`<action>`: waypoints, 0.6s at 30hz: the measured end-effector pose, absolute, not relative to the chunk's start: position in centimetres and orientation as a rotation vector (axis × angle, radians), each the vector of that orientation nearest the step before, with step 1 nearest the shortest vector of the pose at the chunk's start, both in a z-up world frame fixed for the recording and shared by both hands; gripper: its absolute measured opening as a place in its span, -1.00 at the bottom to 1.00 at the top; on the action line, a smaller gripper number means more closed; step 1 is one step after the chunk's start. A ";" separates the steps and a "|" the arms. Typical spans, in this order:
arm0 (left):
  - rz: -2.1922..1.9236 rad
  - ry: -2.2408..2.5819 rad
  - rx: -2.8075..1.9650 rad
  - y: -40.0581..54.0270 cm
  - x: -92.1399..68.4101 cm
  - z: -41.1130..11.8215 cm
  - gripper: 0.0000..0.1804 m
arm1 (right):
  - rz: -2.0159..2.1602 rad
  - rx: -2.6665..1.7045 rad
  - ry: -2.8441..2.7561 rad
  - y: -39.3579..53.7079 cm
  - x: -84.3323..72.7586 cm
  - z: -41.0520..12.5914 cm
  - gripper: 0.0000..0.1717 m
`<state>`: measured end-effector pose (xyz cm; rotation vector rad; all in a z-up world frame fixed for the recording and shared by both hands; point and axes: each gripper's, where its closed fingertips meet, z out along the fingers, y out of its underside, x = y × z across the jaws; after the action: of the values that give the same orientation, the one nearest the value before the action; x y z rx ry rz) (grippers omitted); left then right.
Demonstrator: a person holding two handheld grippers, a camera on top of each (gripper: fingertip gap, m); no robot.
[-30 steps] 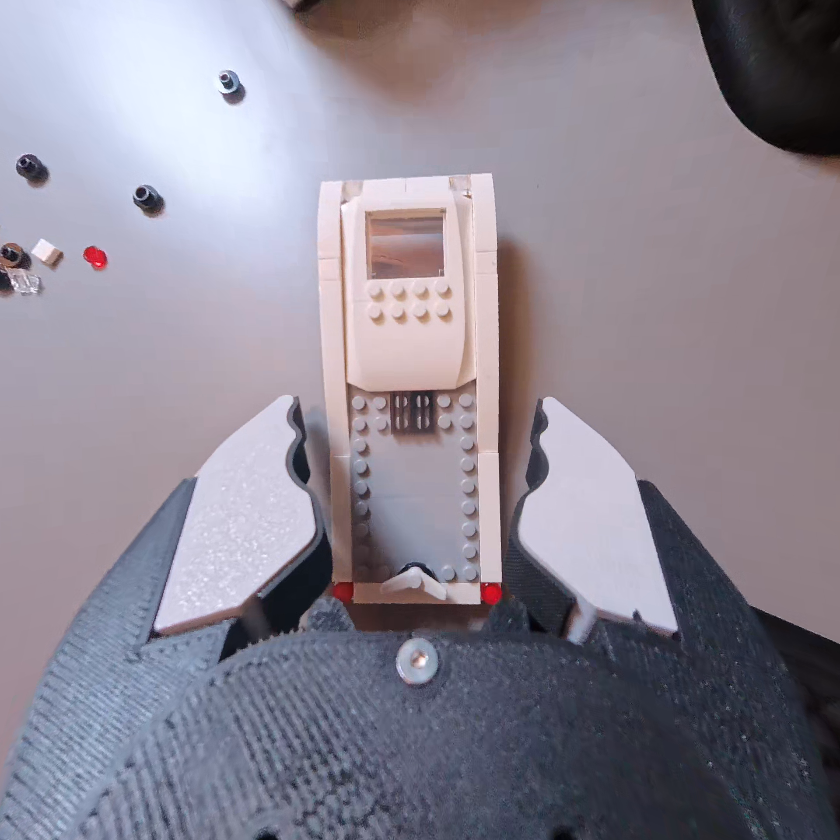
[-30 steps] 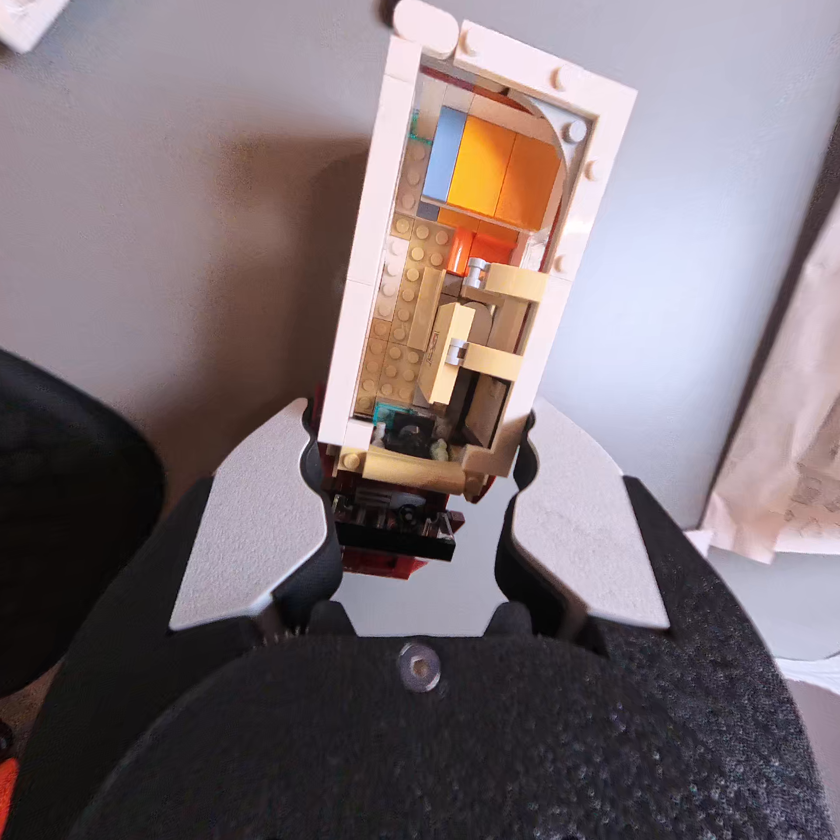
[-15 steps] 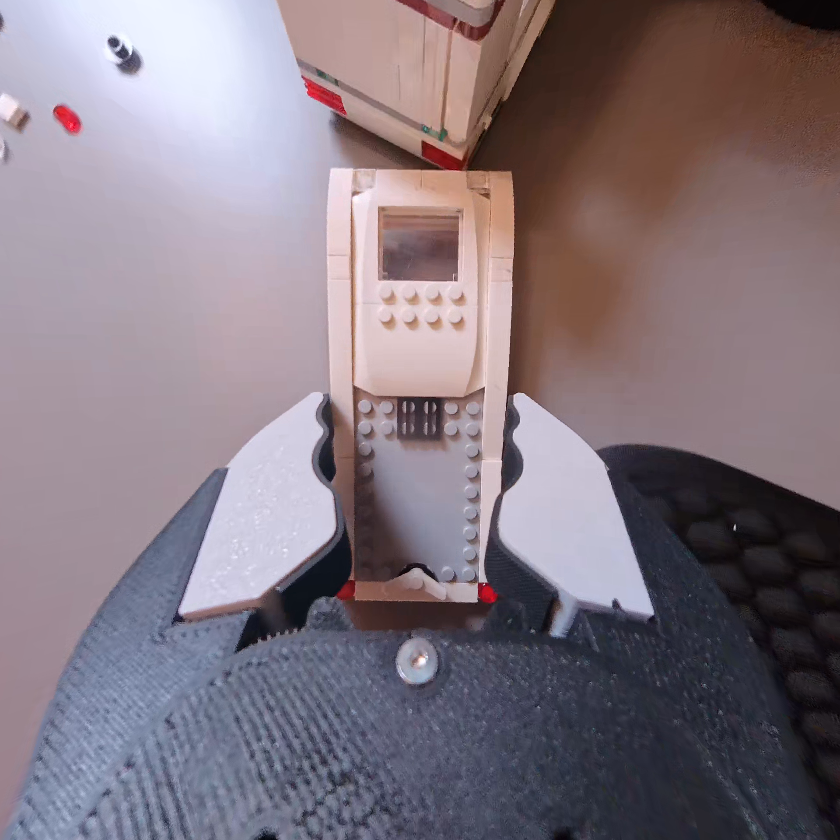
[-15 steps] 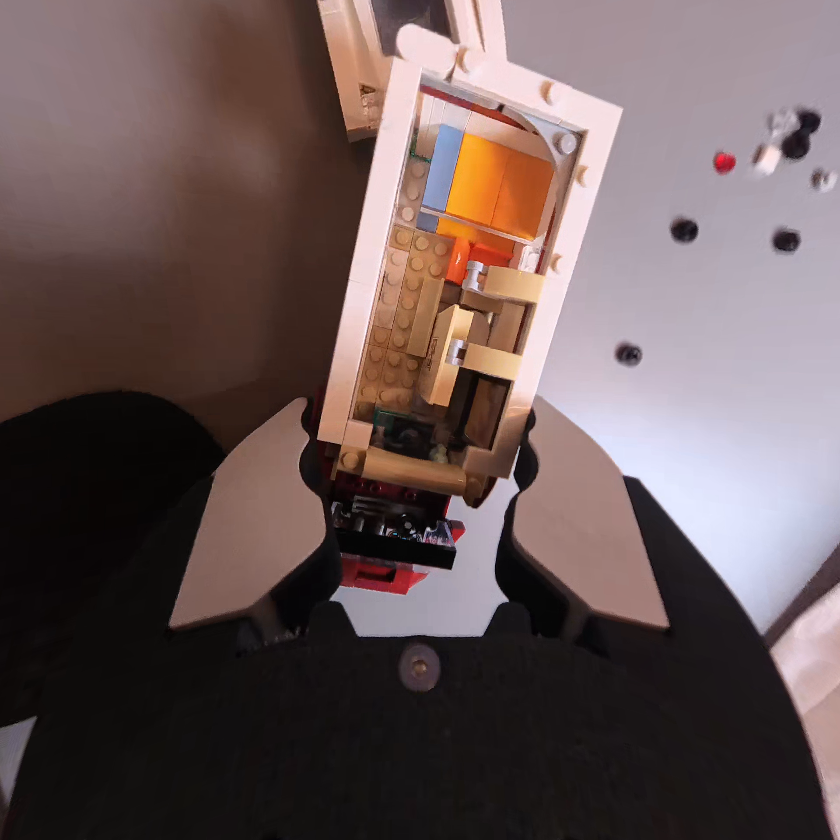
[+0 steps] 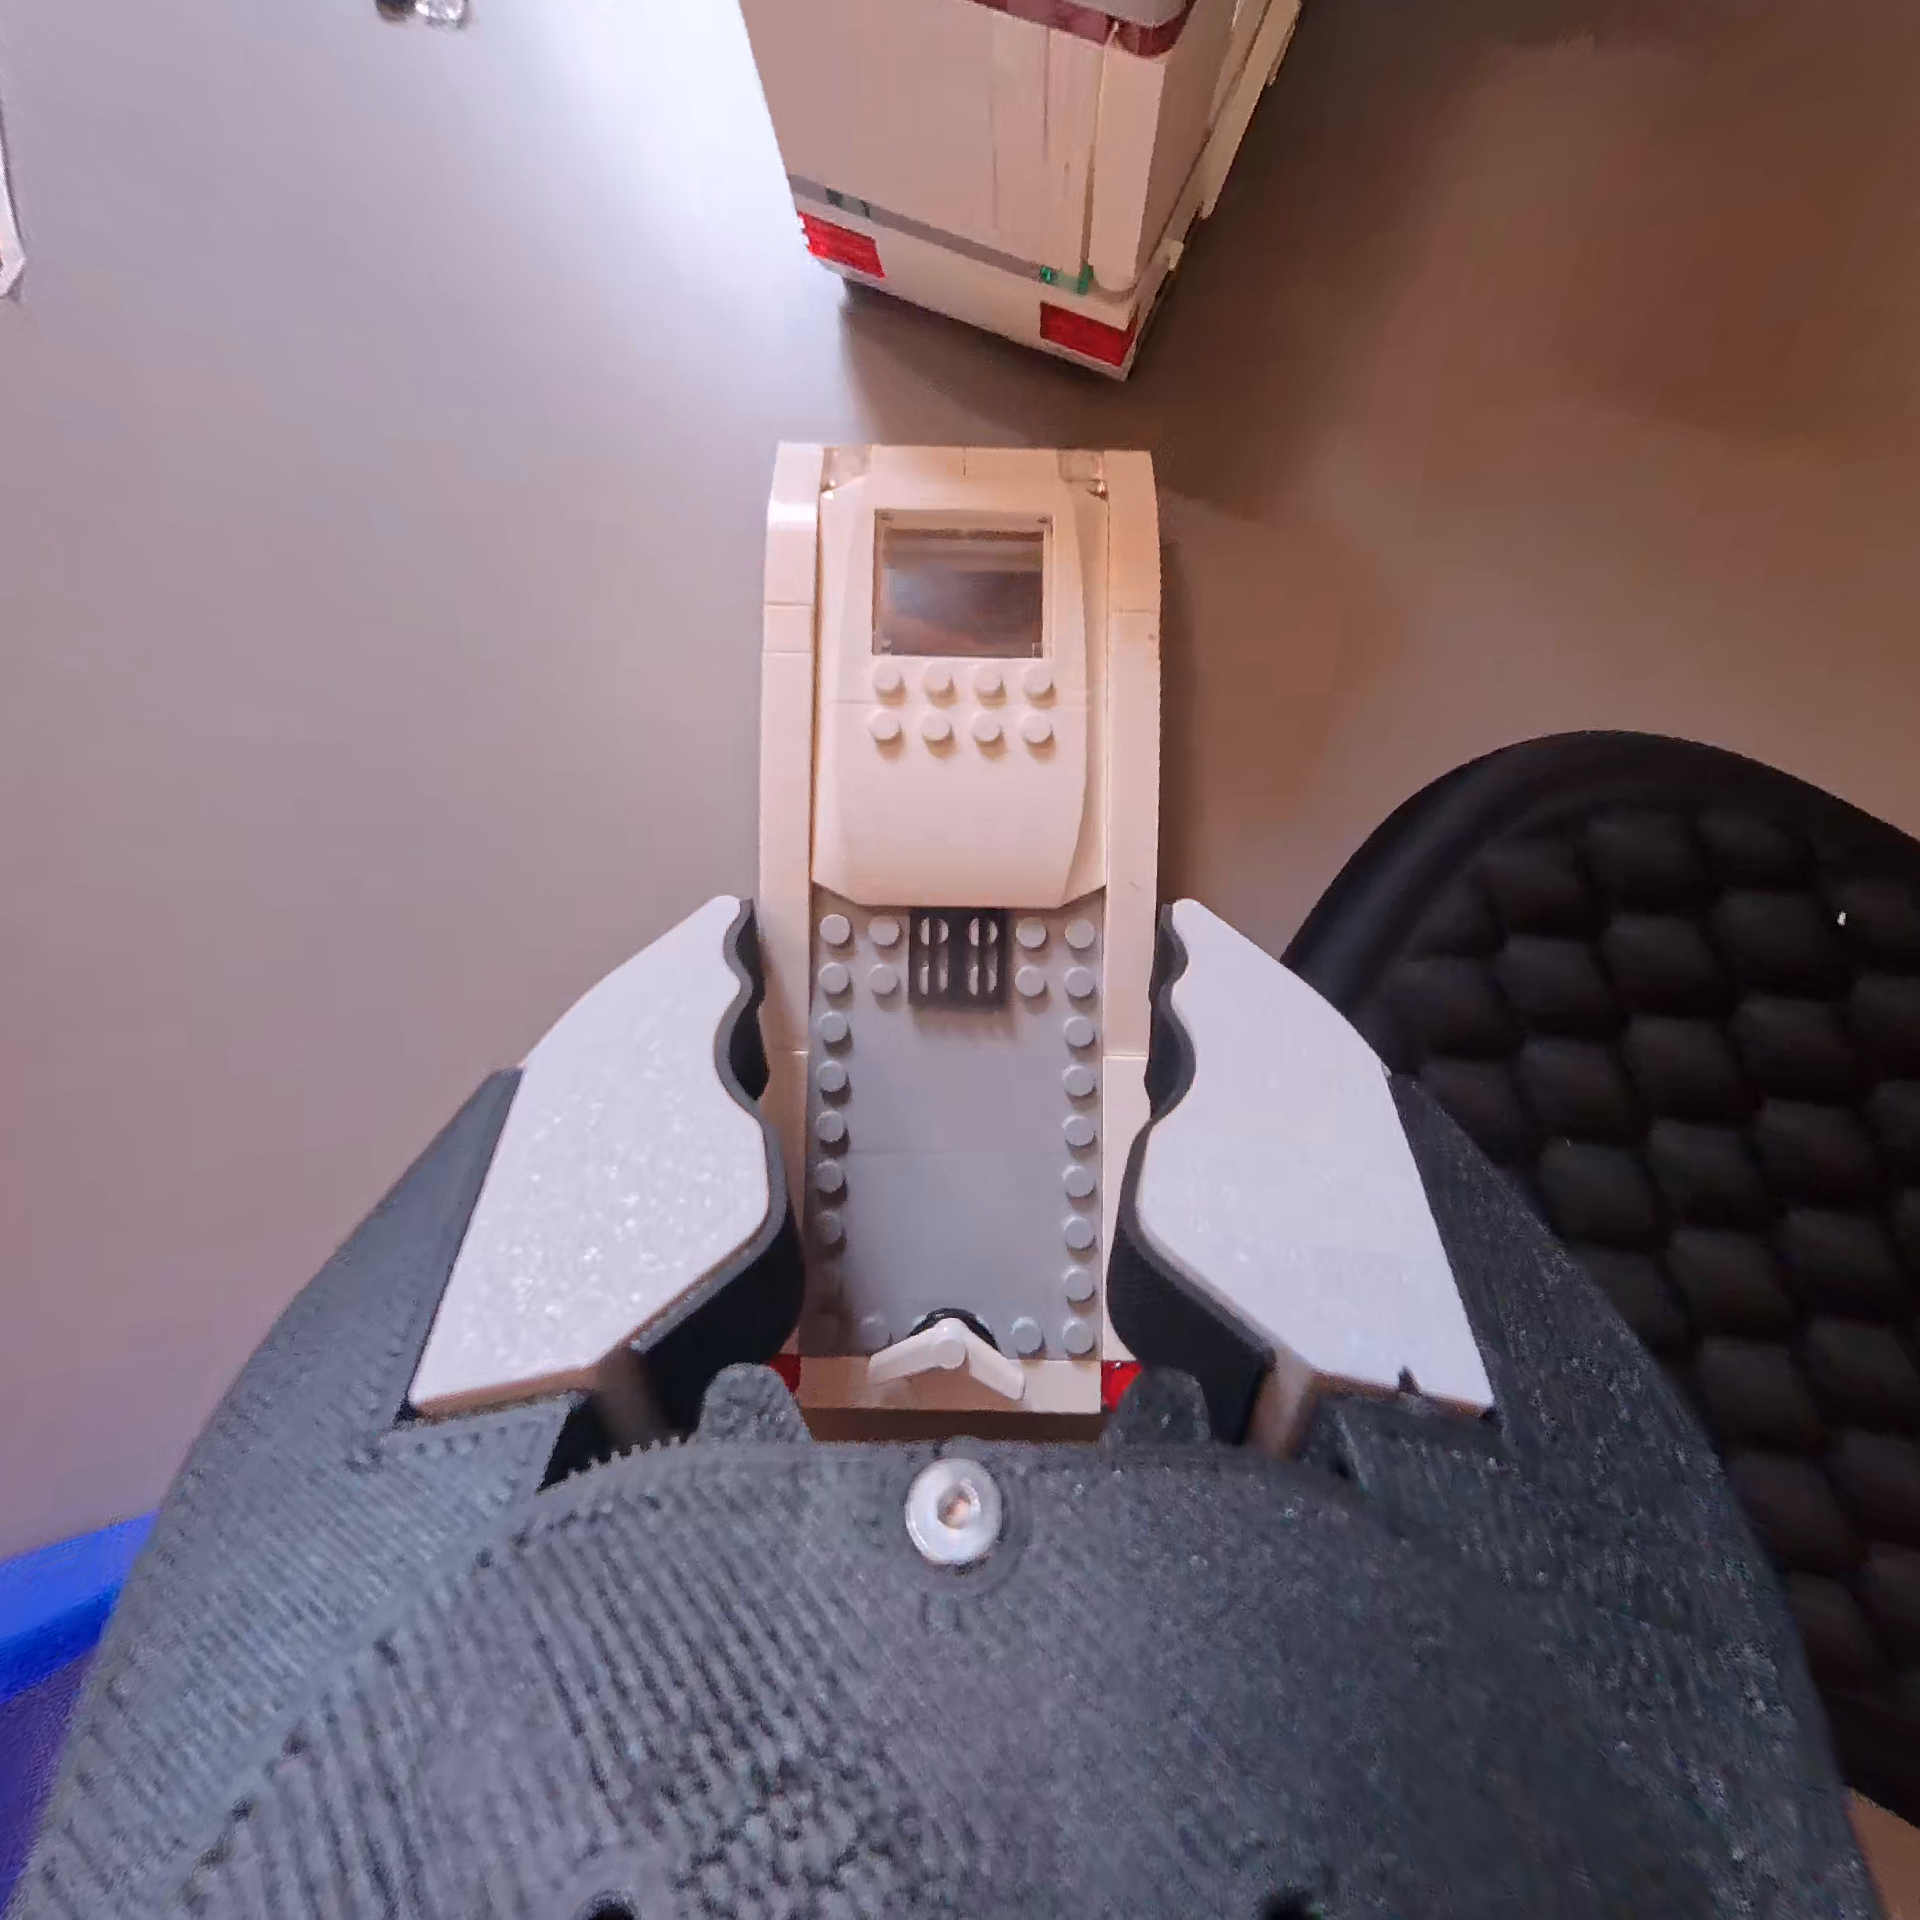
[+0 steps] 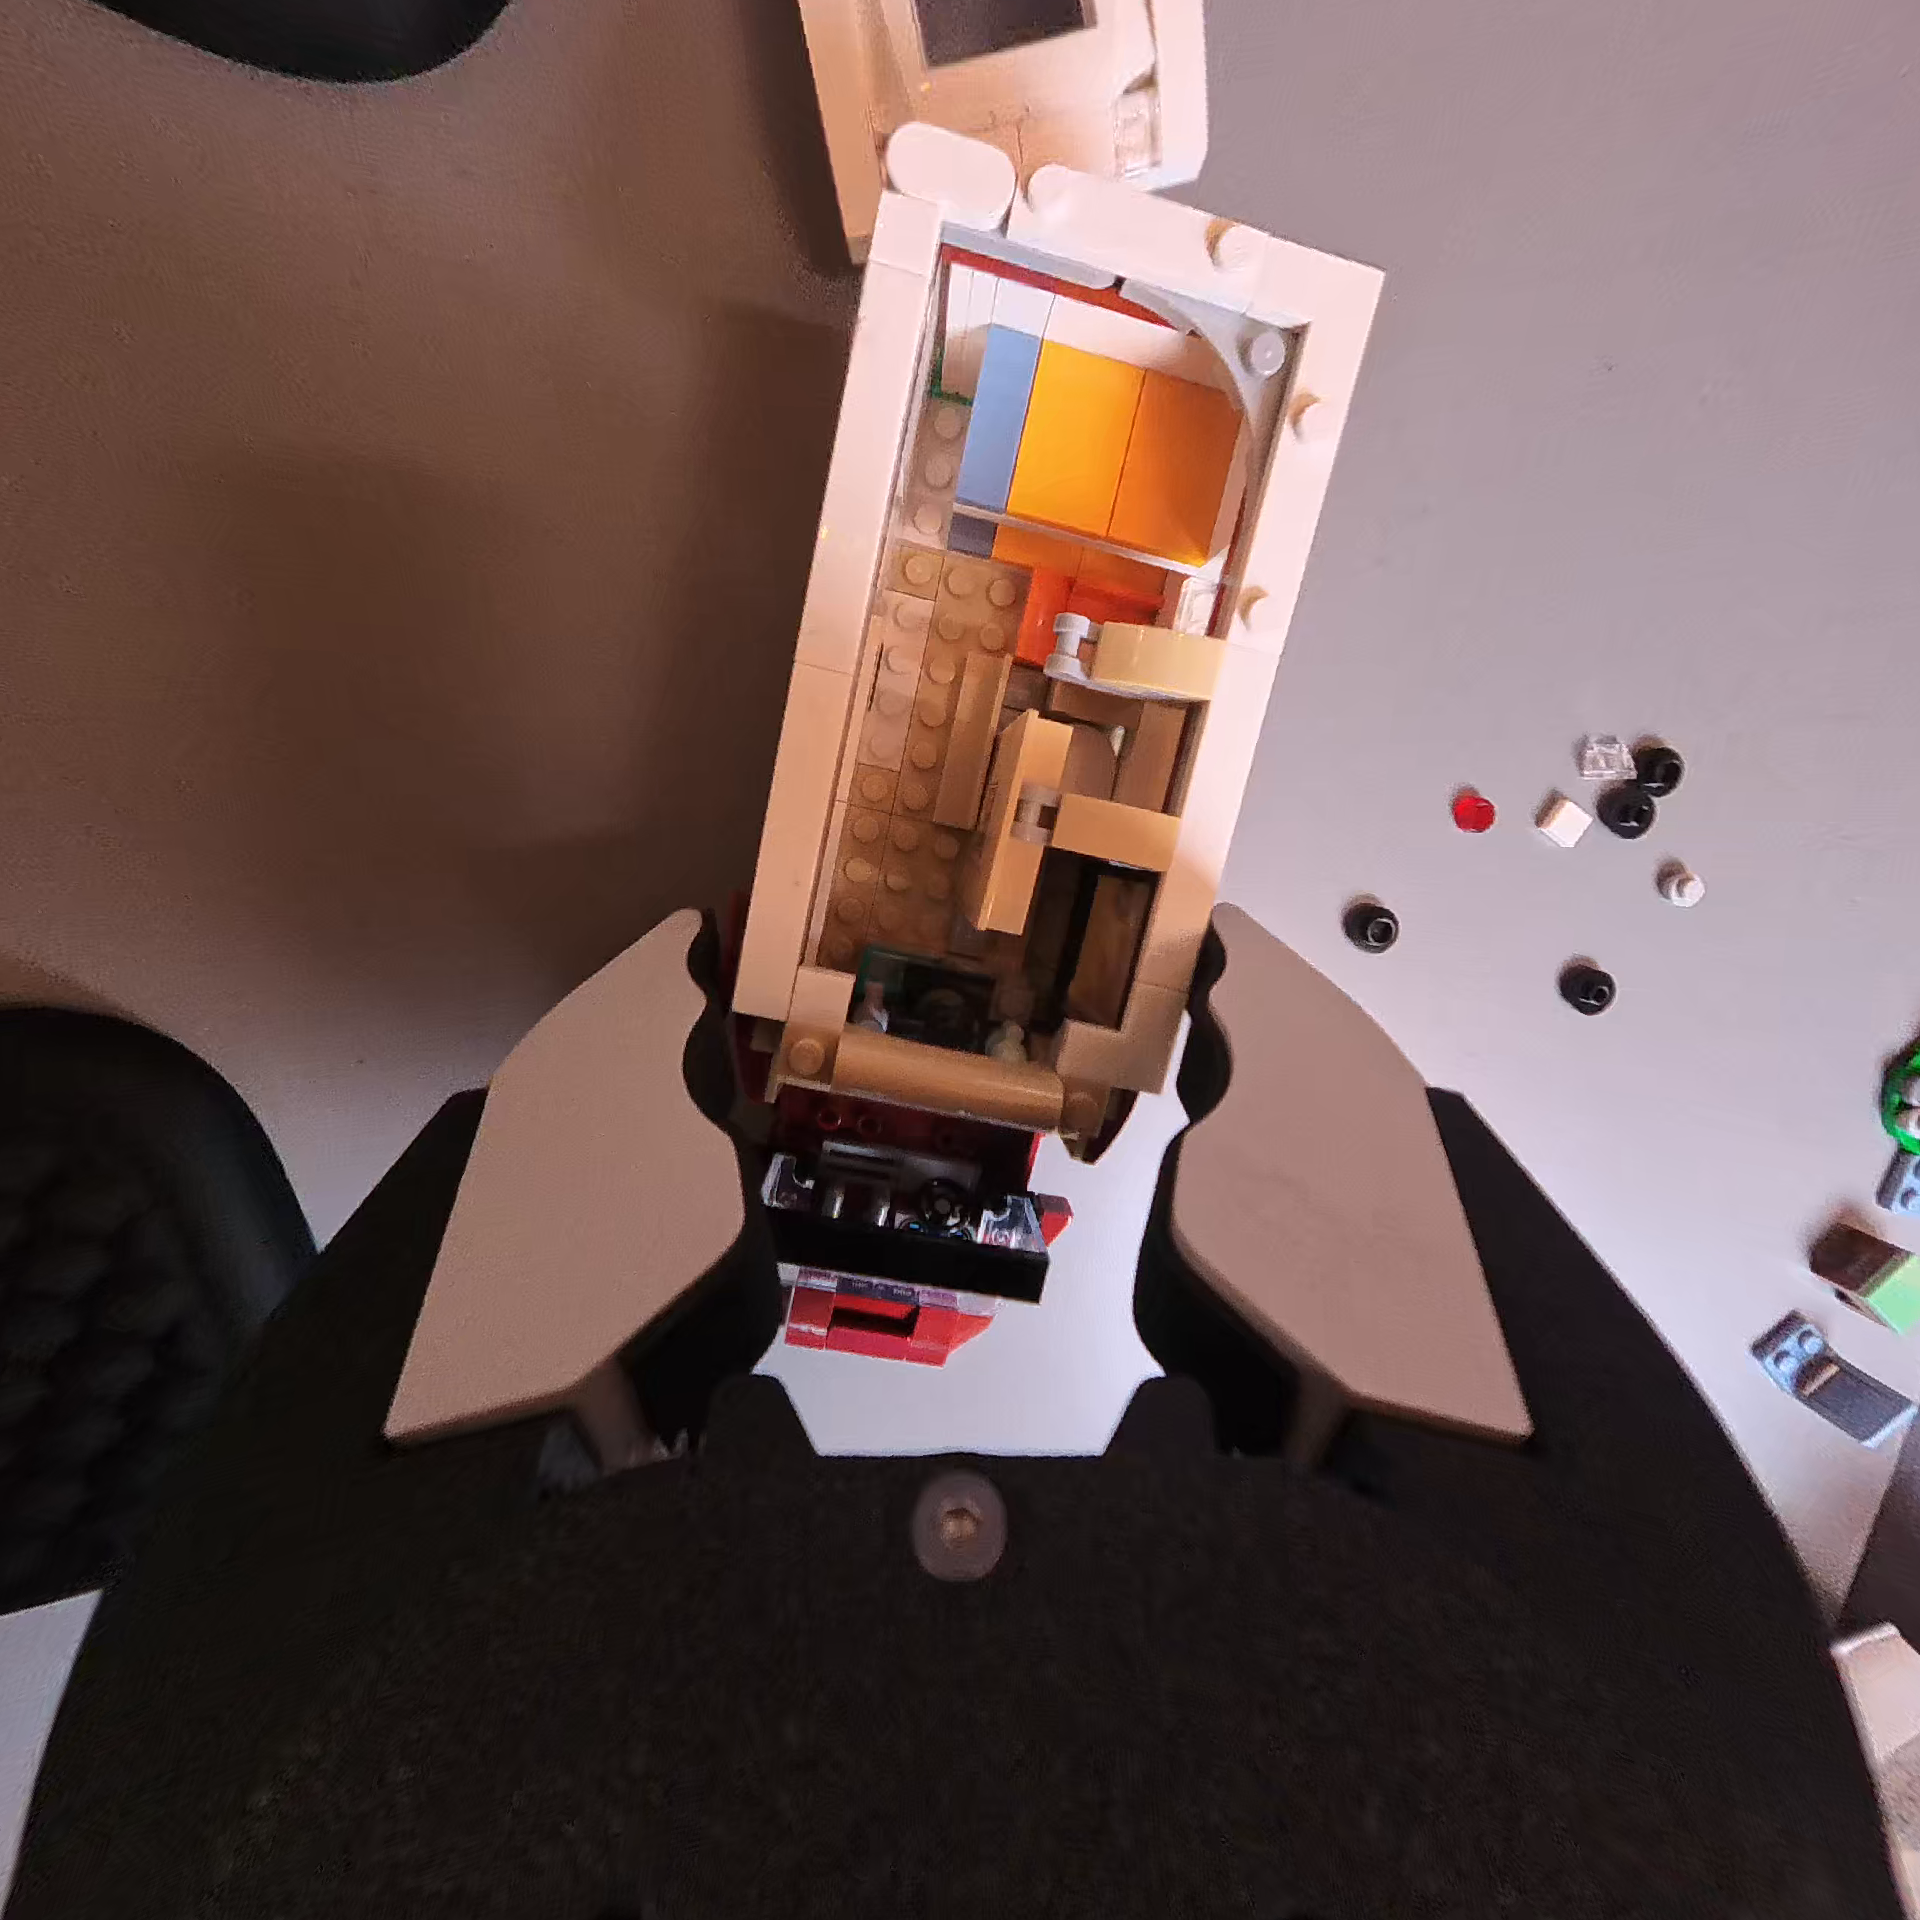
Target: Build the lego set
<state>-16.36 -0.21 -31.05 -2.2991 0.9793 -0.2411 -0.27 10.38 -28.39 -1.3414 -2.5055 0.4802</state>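
Observation:
My left gripper (image 5: 958,1018) is shut on a long white brick-built roof panel (image 5: 961,790) with a clear window, a grey studded plate and a black grille; both pads press its sides and it is held above the table. My right gripper (image 6: 954,1023) is shut on a white brick-built van body (image 6: 1049,623), open on top, showing orange, blue and tan bricks inside and a red and black front end. The van body's white side also shows in the left wrist view (image 5: 997,156), just beyond the roof panel. The roof panel's end shows in the right wrist view (image 6: 997,73), beyond the van body.
Small loose pieces lie on the grey table (image 6: 1662,416): black round studs (image 6: 1584,987), a red stud (image 6: 1472,811), a white tile (image 6: 1564,821), and grey and green bricks (image 6: 1860,1309) at the right edge. A black padded chair (image 5: 1683,1091) is at the right of the left wrist view. Tip to tip, the grippers are about 20 cm apart. From the right gripper's tips to the red stud (image 6: 1472,811) is close to 9 cm.
My left gripper's pads closed onto the roof panel and lifted it toward the van body. My right gripper swung the van body round so that the loose pieces came into its view.

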 end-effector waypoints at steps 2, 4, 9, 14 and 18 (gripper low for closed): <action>-0.227 0.977 -2.287 -0.5 -16.7 -30.9 -0.20 | 0.470 -1.333 -2.498 10.4 -0.3 -28.5 -0.02; -0.234 0.966 -2.272 -0.7 -16.8 -30.5 -0.20 | 0.484 -1.325 -2.496 10.1 -0.5 -28.5 -0.02; -0.267 0.912 -2.222 -1.8 -17.2 -28.4 -0.20 | 0.545 -1.310 -2.424 9.6 -1.0 -27.0 0.02; -0.293 0.905 -2.116 -2.9 -17.0 -23.5 -0.20 | 0.583 -1.295 -2.266 10.4 0.8 -22.7 0.02; -0.314 1.047 -2.025 -0.8 -13.9 -19.5 -0.20 | 0.603 -1.308 -2.182 10.3 2.7 -21.7 0.00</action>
<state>-13.87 -0.77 -19.52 -2.0247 1.0475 -0.3141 2.69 10.29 -21.71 -1.3077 -2.1820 0.6028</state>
